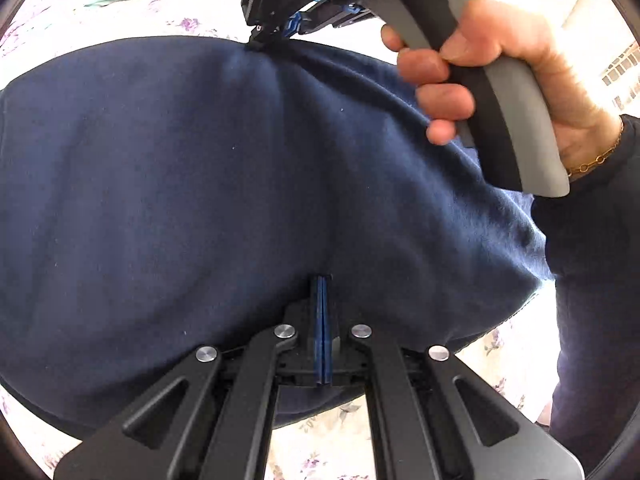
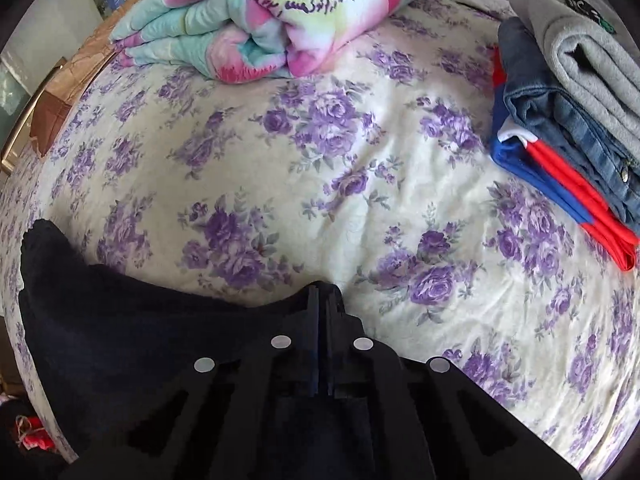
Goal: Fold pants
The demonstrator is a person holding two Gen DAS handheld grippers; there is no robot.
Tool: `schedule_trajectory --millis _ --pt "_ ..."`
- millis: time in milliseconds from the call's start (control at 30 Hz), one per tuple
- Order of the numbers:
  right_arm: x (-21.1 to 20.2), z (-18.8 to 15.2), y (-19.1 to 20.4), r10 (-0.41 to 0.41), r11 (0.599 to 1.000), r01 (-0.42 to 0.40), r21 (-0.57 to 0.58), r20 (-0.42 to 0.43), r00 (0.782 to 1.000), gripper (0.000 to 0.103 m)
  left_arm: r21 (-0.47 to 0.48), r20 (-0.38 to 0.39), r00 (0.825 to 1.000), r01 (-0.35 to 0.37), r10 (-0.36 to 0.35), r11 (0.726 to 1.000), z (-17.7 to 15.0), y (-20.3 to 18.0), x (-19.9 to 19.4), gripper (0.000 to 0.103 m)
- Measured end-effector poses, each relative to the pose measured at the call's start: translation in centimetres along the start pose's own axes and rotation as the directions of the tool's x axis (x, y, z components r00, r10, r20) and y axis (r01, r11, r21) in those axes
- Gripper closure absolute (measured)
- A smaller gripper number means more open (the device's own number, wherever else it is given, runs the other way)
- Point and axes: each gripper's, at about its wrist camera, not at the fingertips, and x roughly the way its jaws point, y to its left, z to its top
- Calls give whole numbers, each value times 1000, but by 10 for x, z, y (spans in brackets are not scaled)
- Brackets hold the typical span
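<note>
Navy blue pants (image 1: 200,180) lie across a floral bed and fill the left wrist view. At the bottom centre my left gripper (image 1: 322,280) is shut, its tips pinching the near part of the cloth. My right gripper (image 1: 260,38) sits at the pants' far edge, held by a hand (image 1: 500,72), and creases in the cloth run up to its tips. In the right wrist view, the right gripper (image 2: 324,286) is shut on the dark pants' edge (image 2: 120,312), which trails off to the left.
The floral bedsheet (image 2: 360,160) spreads ahead of the right gripper. A folded colourful quilt (image 2: 280,20) lies at the back. A stack of folded clothes (image 2: 580,100) sits at the right. Wooden furniture (image 2: 52,100) borders the bed's left edge. A dark sleeve (image 1: 600,260) is at right.
</note>
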Motion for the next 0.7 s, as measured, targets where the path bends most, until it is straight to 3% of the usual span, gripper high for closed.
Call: schedule_trajectory --millis 67,133,200,233,267,400,433,467,500,533,633,700 --pt "-22 -4 -9 19 998 -20 51 14 1000 99 8 2 1000 -18 18 1000 0 -4 2 102" --pt "-65 -16 -18 -4 997 -2 71 86 996 95 14 -9 1000 -25 25 1000 -1 -7 0 102" --pt "-111 -42 -26 -76 996 67 61 158 985 79 6 -24 1000 -4 4 1000 0 -13 -4 102" --pt "-132 -61 -34 -107 993 94 76 184 977 62 -2 -17 1000 5 -5 1000 2 -11 -10 102" --pt "-148 -83 -43 -122 990 106 92 194 973 55 -6 1 1000 3 -3 1000 4 -9 -18 102" --pt "-175 -194 -79 -168 973 138 184 160 973 56 10 27 1000 12 -12 1000 33 -26 -35 102" --pt "-174 -223 -85 -166 965 128 228 158 973 62 19 21 1000 19 -19 1000 45 -34 -33 102" --pt "-170 -246 -87 -161 958 115 263 160 974 78 36 16 1000 20 -21 999 65 -43 -26 102" --pt "-166 -271 -91 -155 948 101 302 160 975 86 50 8 1000 15 -15 999 77 -53 -19 102" --pt "-161 -294 -94 -154 934 86 347 172 973 92 74 2 1000 -4 4 997 90 -64 -9 102" --pt "-143 -334 -105 -214 874 97 477 198 957 94 116 -61 998 -22 30 993 125 -86 26 102" --pt "-122 -350 -115 -167 843 44 536 183 969 96 146 -92 992 -71 85 987 144 -100 50 102"
